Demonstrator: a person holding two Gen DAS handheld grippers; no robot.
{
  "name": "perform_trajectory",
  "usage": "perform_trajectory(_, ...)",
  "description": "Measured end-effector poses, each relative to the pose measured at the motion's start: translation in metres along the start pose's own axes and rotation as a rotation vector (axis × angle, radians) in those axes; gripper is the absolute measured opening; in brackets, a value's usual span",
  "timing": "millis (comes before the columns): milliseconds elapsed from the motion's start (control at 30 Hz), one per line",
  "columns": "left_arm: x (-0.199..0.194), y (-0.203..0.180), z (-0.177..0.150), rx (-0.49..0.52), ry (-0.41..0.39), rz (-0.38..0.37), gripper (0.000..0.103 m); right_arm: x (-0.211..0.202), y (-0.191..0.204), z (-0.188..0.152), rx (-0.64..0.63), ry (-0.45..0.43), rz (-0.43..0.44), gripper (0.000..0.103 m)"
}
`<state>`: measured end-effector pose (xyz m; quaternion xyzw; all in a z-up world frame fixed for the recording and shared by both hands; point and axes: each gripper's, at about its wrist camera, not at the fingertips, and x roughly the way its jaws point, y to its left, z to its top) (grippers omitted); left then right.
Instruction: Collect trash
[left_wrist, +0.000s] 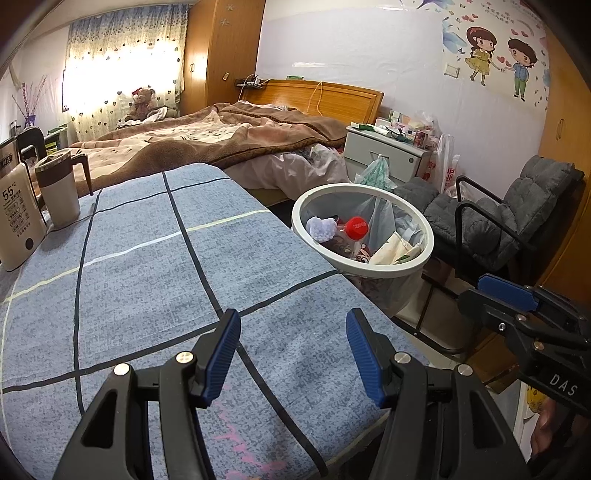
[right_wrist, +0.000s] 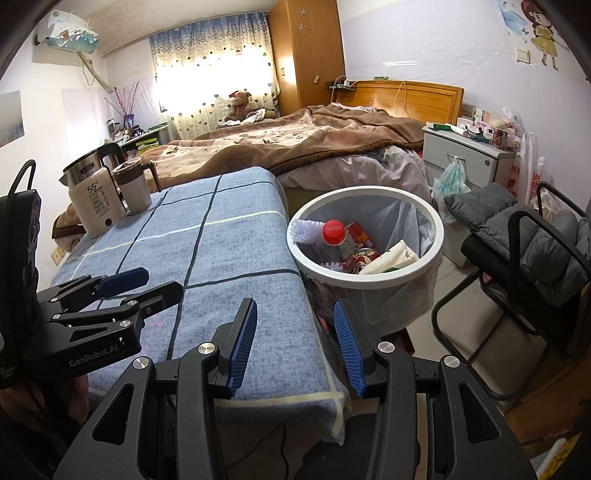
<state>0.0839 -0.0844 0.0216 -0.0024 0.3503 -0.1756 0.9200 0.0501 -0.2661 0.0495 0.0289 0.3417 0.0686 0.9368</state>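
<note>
A bed (left_wrist: 207, 144) with a brown blanket fills the back of the room. In front of it the tabletop (left_wrist: 147, 258), under a blue checked cloth, carries a white kettle (left_wrist: 18, 218) and a lidded mug (left_wrist: 61, 188) at its far left corner. Just beside its right edge stands the white bin (right_wrist: 365, 236) (lined with a bag), holding a red-capped bottle (right_wrist: 334, 232) and wrappers; a grey chair (right_wrist: 535, 251) stands beyond. Left gripper (left_wrist: 291, 354) and right gripper (right_wrist: 295, 339) hover with fingers wide apart, empty.
</note>
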Motion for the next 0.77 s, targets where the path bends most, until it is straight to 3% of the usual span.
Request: perform_trajectory(767,0.0011,-0.0059,-0.0003,0.031,0.001,0.036,0.061,0.003,-0.0013,-0.0015,0.002,0.004,-0.002,0.045)
